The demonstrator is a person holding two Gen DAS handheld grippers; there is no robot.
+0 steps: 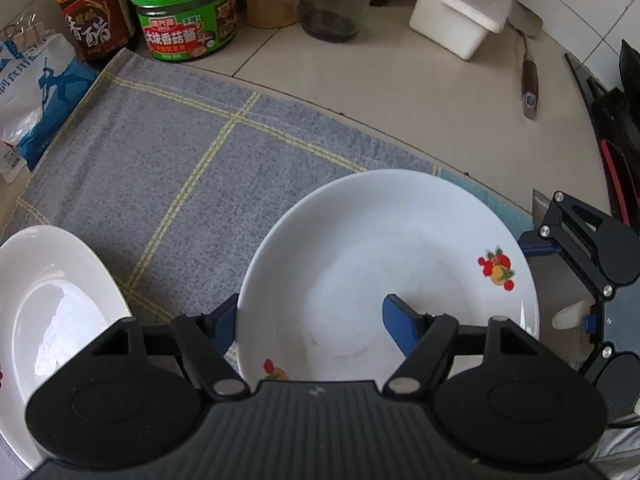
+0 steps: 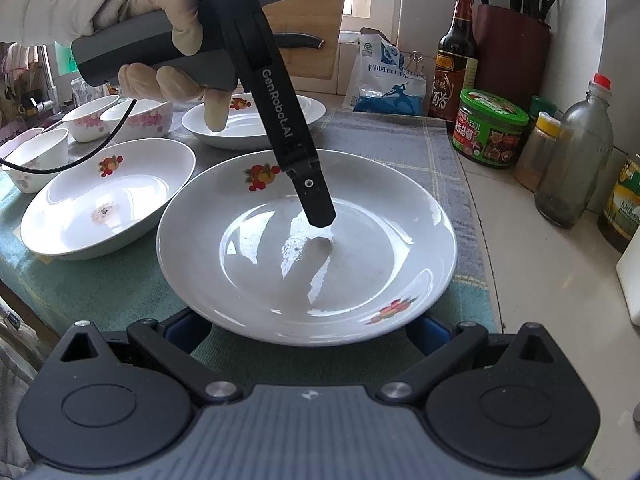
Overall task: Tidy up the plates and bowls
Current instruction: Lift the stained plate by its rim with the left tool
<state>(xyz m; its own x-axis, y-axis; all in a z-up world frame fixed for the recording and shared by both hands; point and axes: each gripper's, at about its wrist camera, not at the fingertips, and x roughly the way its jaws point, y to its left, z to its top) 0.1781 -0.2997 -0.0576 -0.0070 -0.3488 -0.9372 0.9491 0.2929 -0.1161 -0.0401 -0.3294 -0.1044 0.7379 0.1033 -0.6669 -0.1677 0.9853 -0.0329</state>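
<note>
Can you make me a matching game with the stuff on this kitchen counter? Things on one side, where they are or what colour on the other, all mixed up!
Things:
1. jar lid
2. bottle cap
3. plate with fruit pictures
4. white box

Clues:
A. red
B. one finger of the left gripper dips inside it
C. on the bare counter, off the cloth
D. green

Right pairs: 1-D, 2-A, 3-B, 4-C
</note>
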